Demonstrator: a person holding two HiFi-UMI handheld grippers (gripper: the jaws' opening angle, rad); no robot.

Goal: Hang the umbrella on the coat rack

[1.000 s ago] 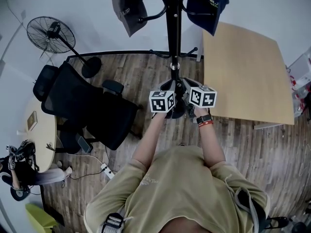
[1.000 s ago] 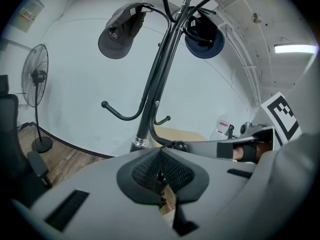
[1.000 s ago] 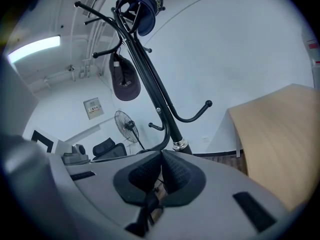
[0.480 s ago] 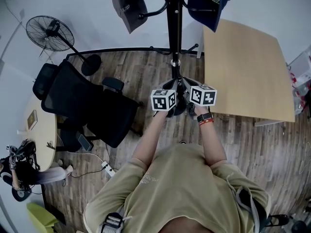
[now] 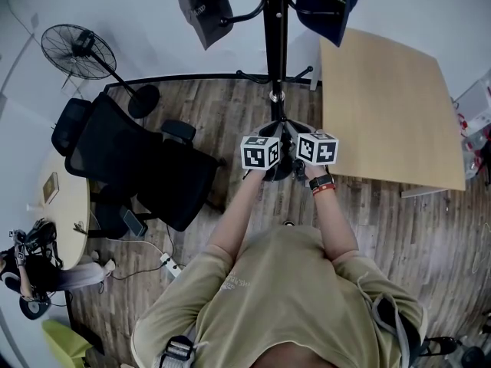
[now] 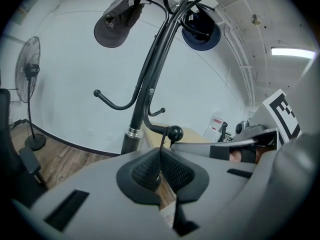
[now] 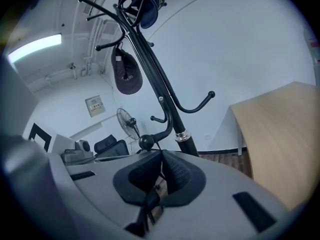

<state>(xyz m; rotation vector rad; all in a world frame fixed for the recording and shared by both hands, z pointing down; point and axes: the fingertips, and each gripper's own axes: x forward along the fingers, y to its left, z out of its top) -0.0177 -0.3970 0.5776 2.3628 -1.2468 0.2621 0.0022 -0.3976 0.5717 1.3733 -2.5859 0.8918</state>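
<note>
— Right between the pads of the left gripper [image 6: 160, 170]: pressed together on a thin dark cord [image 6: 161, 149]. Same with the right gripper [image 7: 161, 171], closed flat on that cord from the other side.

— Likely the umbrella's wrist loop. Runs up toward the ball-tipped hook [image 6: 174, 132] and ends just beside it; cannot tell whether over the ball yet.

— And the umbrella proper?

— Hard to make out. Probably hanging under the jaws, out of both gripper views. Only a dark strip [image 7: 146, 204] below the right pads.

— Handling?

— Soft and limp at the loop, so no stiffness to steer by. Light enough, by the look of it, but prone to swing. Best pinched from both sides, spread wide, then dropped over the knob. Smooth round ball, so easy on and easy off.

— Further out?

— Black pole of the coat rack [image 6: 150, 79] straight ahead, with a grey cap [image 6: 116, 24] and a dark blue cap [image 6: 201, 31] on the upper arms. Wood-plank floor [image 5: 230, 106] below, pale table [image 5: 383, 113] to the right, office chair [image 5: 130, 163] and standing fan [image 5: 79, 54] to the left. Plain white wall [image 6: 65, 84] behind.
</note>
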